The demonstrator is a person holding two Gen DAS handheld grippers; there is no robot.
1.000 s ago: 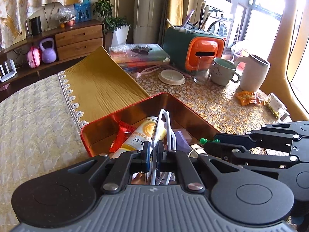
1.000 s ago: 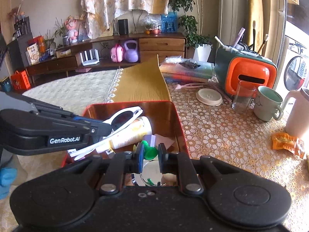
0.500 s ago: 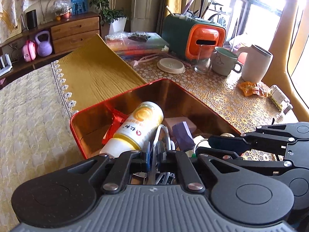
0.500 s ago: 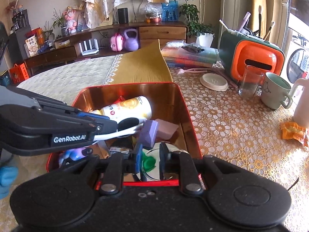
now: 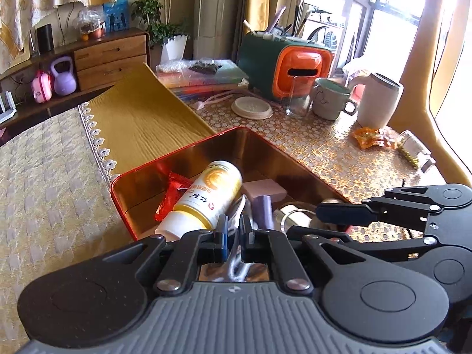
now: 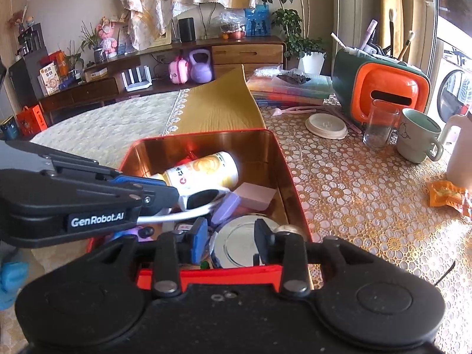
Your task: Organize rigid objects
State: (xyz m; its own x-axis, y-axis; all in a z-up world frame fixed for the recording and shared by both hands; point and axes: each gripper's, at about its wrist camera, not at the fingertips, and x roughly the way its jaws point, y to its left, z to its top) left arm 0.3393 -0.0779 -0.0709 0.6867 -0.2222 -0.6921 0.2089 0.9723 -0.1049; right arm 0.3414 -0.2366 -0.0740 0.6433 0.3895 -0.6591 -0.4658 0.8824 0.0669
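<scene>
L gripper (image 5: pixel 233 237) has its jaws nearly closed, pinching the white temple arm of the sunglasses (image 6: pixel 203 199); in the right wrist view the glasses hang from its tip inside the red tin (image 6: pixel 283 159), dark lens resting against the yellow-and-white bottle (image 6: pixel 203 171). R gripper (image 6: pixel 228 240) sits w/ jaws spread wide, nothing between them, low over the near end of the tin above a round silver lid (image 6: pixel 239 243); a small green bit shows at the tin's near edge below the blue pad.

Inside the tin: bottle lying on its side, cap end toward the left gripper; red foil packet (image 5: pixel 172 191) beside it on the left wall side; pink block (image 5: pixel 264 190) and purple block (image 5: pixel 262 212) touching each other, just right of the bottle.

Tin stands on the lace-pattern tablecloth (image 6: pixel 354 194), its far edge by a yellow mat (image 6: pixel 221 109). Well apart, toward the window: white coaster lid (image 6: pixel 326 125), clear glass (image 6: pixel 379 124), green mug (image 6: pixel 417 138), orange-and-green holder (image 6: pixel 383 94) w/ brushes. Orange snack wrapper (image 6: pixel 448 196) lies at right.
</scene>
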